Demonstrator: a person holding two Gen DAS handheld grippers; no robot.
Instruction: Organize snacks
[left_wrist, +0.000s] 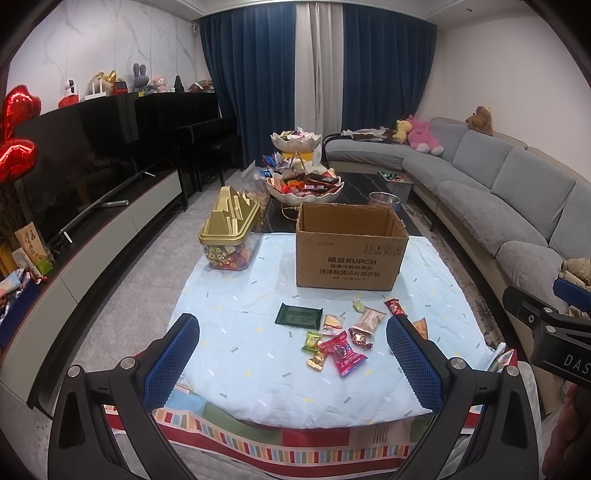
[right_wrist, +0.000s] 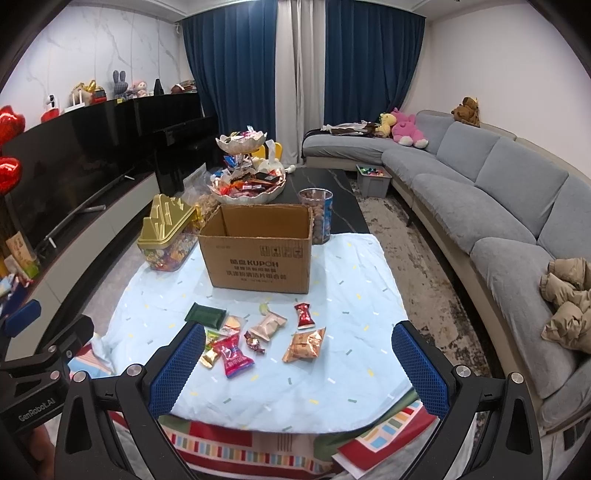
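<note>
You are in a living room with a grey sofa (right_wrist: 517, 206) on your right, and before you a table (left_wrist: 240, 369) under a pale blue cloth. The scattered snacks (left_wrist: 340, 332) lie on the cloth between you and the open cardboard box (left_wrist: 351, 247), which stands just beyond them. Both grippers hover short of the pile with fingers spread wide and holding nothing. From your left gripper (left_wrist: 293, 363) the pile sits ahead and toward the right finger; from your right gripper (right_wrist: 299, 369) it sits ahead and toward the left finger. The orange packet (right_wrist: 304, 345) lies nearest your right gripper's centre line, its long axis running roughly away from you, so that side looks better placed.
</note>
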